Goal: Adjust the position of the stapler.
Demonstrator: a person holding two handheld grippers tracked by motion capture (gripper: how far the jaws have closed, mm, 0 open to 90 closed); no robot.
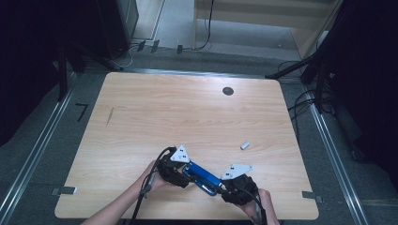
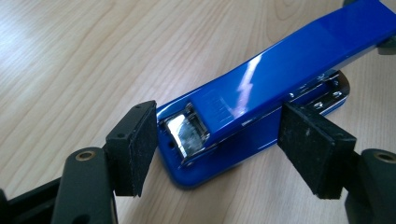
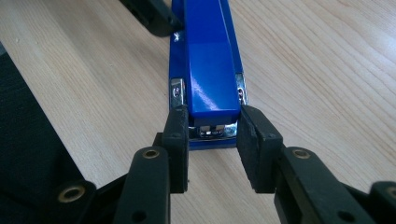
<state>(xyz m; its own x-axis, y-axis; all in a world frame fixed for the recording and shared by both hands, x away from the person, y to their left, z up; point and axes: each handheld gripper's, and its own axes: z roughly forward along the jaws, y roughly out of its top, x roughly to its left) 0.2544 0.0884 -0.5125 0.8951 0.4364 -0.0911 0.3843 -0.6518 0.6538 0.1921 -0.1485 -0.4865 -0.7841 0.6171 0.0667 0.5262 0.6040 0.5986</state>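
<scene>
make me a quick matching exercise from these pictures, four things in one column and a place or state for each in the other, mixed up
Things:
1. left tool
2. right tool
3. blue stapler
4. small grey piece

Places or states:
A. lies alone on the table, beyond the right tool
B. pads pressed on the stapler's rear end
C. lies flat between the two tools
D. pads apart either side of the stapler's front end, not touching it

Pairs: 1-D, 2-B, 3-C, 4-A
</scene>
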